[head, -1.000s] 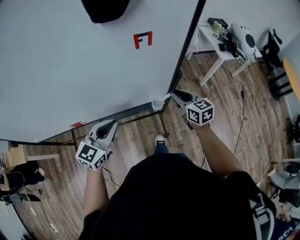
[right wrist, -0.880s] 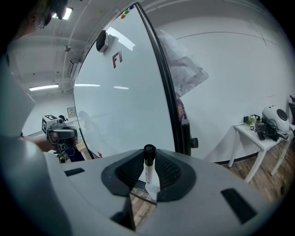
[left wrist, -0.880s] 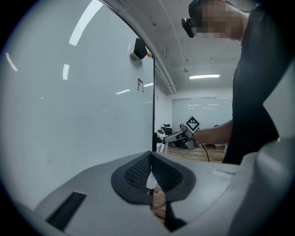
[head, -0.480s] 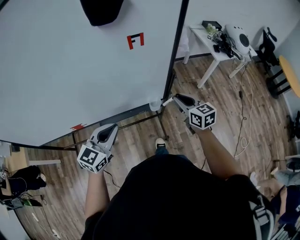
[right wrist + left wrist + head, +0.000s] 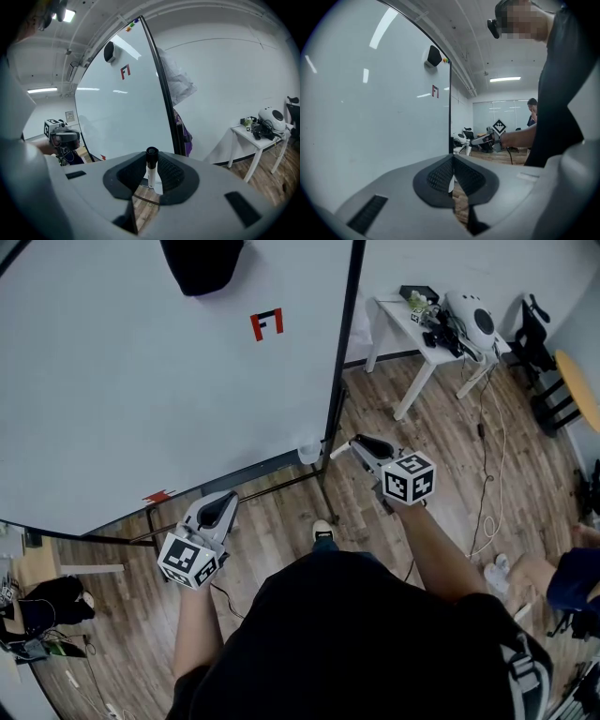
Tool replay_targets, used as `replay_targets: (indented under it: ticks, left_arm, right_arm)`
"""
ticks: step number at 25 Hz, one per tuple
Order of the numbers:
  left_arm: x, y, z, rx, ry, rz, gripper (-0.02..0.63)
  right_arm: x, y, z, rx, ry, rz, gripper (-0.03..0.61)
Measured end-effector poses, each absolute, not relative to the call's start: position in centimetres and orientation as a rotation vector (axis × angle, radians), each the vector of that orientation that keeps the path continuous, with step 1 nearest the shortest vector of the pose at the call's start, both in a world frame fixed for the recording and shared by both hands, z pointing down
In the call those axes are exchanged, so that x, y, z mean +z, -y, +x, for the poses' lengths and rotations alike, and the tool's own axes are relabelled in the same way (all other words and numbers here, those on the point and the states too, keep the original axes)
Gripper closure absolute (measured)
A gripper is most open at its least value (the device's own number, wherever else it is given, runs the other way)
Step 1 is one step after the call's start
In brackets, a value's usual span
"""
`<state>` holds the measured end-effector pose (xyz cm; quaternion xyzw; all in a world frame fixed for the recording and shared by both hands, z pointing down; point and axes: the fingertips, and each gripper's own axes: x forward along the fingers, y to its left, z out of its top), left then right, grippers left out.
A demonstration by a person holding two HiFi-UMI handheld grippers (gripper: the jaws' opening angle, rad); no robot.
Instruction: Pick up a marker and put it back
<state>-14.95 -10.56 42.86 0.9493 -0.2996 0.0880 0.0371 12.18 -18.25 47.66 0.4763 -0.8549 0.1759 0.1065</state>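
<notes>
Well, the right tongs (image 5: 352, 442) are clamped on the marker (image 5: 151, 174), which stands upright between the pads with its black cap on top. From above it shows as a pale stub poking out toward the whiteboard (image 5: 141, 390). It hangs in the air just beside the small pale cup (image 5: 308, 448) at the board's lower right corner, not touching it. The left tongs (image 5: 221, 506) are pressed together with nothing in them, held low and well apart from the cup.

To my eye the pick is done and the return is what's left. I'd hold the marker vertical and bring its lower end square over the cup's mouth. Then I'd lower it slowly so it doesn't clip the rim, since that cup looks light and could tip. Only let the pads part once the marker sits inside, then draw straight back.
</notes>
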Motion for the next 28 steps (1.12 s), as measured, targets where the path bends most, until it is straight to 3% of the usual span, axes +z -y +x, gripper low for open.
replay_targets:
  ticks: [28]
  left_arm:
    - [44.2, 12.8, -16.2, 0.292, 0.992, 2.842, 0.603]
  right_arm:
    - [51.1, 23.1, 9.8, 0.538, 2.5, 1.306, 0.509]
